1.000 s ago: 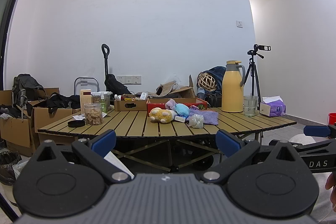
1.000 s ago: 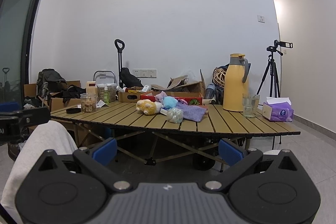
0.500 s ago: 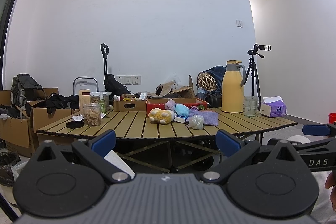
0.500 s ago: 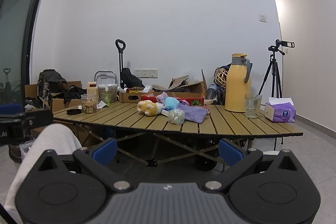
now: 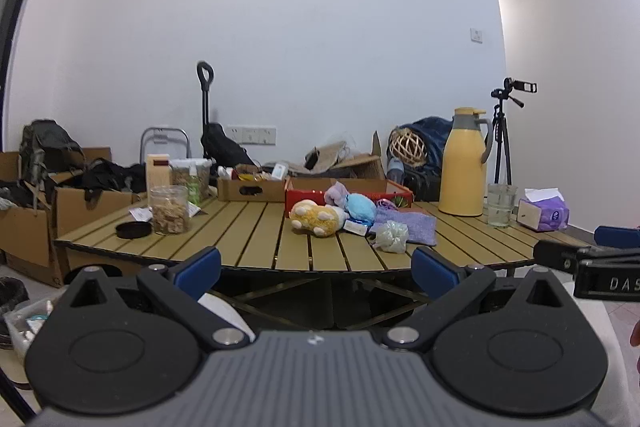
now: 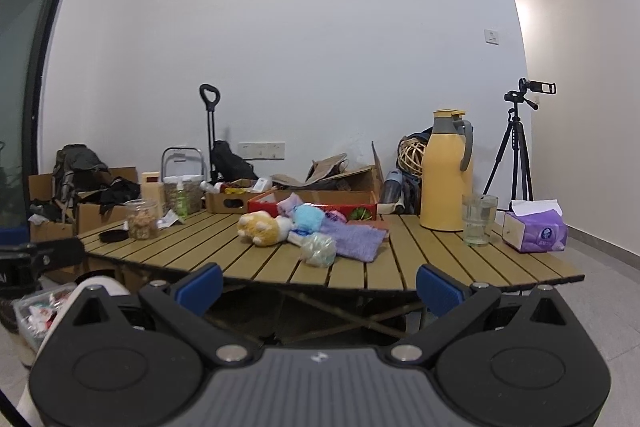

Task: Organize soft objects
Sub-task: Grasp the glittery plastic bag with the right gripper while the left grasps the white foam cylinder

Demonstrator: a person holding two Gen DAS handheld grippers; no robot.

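A yellow plush toy (image 5: 318, 217) (image 6: 262, 228), a blue plush (image 5: 360, 207) (image 6: 307, 217), a lilac plush (image 5: 337, 193), a purple towel (image 5: 406, 227) (image 6: 354, 237) and a pale mesh bundle (image 5: 392, 236) (image 6: 319, 249) lie mid-table in front of a red box (image 5: 348, 194) (image 6: 312, 206). My left gripper (image 5: 316, 271) and right gripper (image 6: 319, 279) are open and empty, held short of the table's front edge. The right gripper shows at the right of the left wrist view (image 5: 592, 259).
The slatted wooden table (image 5: 248, 243) (image 6: 420, 259) also holds a yellow thermos (image 5: 464, 163) (image 6: 448, 171), a glass (image 5: 501, 205), a tissue pack (image 6: 536, 231), a snack jar (image 5: 170, 203), a black lid (image 5: 134, 229) and a cardboard tray (image 5: 250, 187). Boxes and bags stand left; a tripod (image 6: 516, 147) stands right.
Both grippers have come closer to the table and risen a little; the table and toys look larger. Nothing has been grasped.
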